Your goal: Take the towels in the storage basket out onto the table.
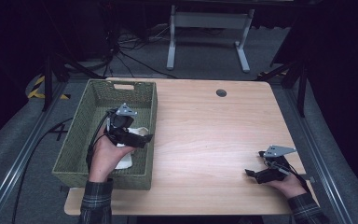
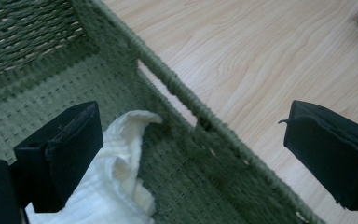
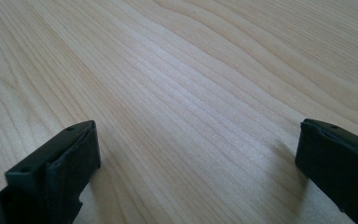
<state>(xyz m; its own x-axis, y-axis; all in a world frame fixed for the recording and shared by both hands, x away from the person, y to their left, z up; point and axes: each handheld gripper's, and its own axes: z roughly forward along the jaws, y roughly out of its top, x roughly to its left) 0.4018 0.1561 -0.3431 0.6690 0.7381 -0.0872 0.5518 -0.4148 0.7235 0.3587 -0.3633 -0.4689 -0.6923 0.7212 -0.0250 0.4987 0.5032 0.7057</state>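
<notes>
No writing, label, brand or number can be read anywhere in these views. The only sign-like marking is the yellow-and-black hazard striping [image 1: 38, 87] on the floor, beyond the far left corner of the tabletop [image 1: 205, 130]; it carries no letters.

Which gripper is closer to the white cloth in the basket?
Left. The left gripper hangs open right over the white cloth inside the green basket. The right gripper rests far off on the bare table.
</notes>
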